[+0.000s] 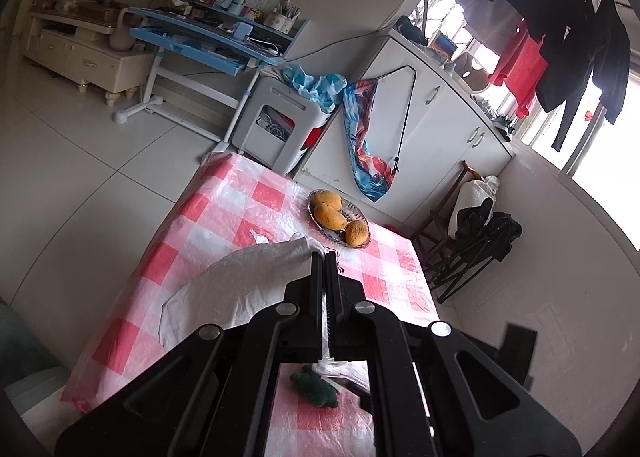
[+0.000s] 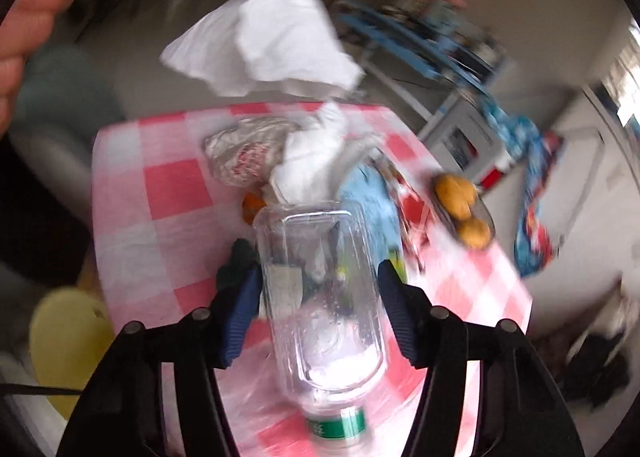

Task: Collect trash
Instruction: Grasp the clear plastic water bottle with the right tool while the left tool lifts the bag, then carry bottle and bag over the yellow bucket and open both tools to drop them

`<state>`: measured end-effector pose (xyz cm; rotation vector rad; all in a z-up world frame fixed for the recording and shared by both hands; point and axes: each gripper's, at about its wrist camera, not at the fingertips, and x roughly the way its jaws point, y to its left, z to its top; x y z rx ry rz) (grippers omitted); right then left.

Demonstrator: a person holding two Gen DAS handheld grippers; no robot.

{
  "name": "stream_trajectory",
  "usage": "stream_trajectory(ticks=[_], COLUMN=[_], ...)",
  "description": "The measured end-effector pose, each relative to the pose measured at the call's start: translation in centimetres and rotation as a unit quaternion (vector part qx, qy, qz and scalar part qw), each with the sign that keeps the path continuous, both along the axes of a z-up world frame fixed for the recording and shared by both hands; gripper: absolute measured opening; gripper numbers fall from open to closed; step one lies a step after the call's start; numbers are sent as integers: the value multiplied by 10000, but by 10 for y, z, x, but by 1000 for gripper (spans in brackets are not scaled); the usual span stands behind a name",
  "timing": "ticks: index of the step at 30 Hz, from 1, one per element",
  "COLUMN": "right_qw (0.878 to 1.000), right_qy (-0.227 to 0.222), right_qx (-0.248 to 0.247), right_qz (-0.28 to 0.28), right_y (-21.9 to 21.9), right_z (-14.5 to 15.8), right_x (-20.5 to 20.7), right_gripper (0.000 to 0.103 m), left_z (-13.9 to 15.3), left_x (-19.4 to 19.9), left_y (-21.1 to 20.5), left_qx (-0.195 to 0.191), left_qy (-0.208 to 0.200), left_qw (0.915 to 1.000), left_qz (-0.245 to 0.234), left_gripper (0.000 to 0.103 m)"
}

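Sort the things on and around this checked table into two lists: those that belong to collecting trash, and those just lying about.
Job: plastic bottle in the right gripper; white bag in the left gripper; crumpled tissue; clear wrapper.
Lying about: mangoes; blue desk; hanging clothes.

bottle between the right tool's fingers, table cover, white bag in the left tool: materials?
Bottle: clear thin plastic, glossy; see-through, droplets inside, green label band.
Table cover: looks like thin plastic sheet, red-white check, slightly shiny and crinkled; could be coated cloth.
White bag: probably thin plastic film, matte, finely wrinkled, pinched in the shut left tool.
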<state>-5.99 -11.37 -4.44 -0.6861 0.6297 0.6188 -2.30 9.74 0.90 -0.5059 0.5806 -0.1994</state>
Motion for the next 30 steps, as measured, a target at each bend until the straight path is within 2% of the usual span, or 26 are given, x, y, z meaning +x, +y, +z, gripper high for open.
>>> stream_trajectory(ticks=[4, 8, 11, 15, 18, 23, 27, 30], right_qw=[9972, 9901, 9875, 9809, 9729, 9505, 9385, 9282], right_qy=[75, 250, 400, 707, 915, 1455, 1840, 2182], right_qx=[653, 1330, 1523, 1668, 1677, 1744, 1325, 773], right_qz=[-359, -381, -33, 709, 1300, 2121, 2605, 2913], right_y=[-18, -27, -22, -12, -1, 16, 41, 56], right_z=[17, 35, 38, 43, 45, 35, 9, -16], right_x=[-1, 8, 2, -16, -36, -68, -97, -114], right_gripper=[57, 57, 57, 57, 57, 56, 56, 58], left_z=[0, 2, 6, 13, 18, 26, 23, 9], left_x=[-1, -4, -8, -15, -24, -46, -76, -101], left_y=[-4, -5, -1, 6, 9, 13, 18, 16], left_qx=[67, 152, 178, 229, 404, 724, 712, 781], left_qy=[-10, -59, -110, -213, -286, -332, -218, 77], left_qw=[10000, 9999, 9998, 9994, 9985, 9960, 9960, 9960], left_qz=[-36, -6, 67, 170, 243, 399, 488, 417], left_gripper=[3, 3, 3, 3, 3, 3, 3, 3])
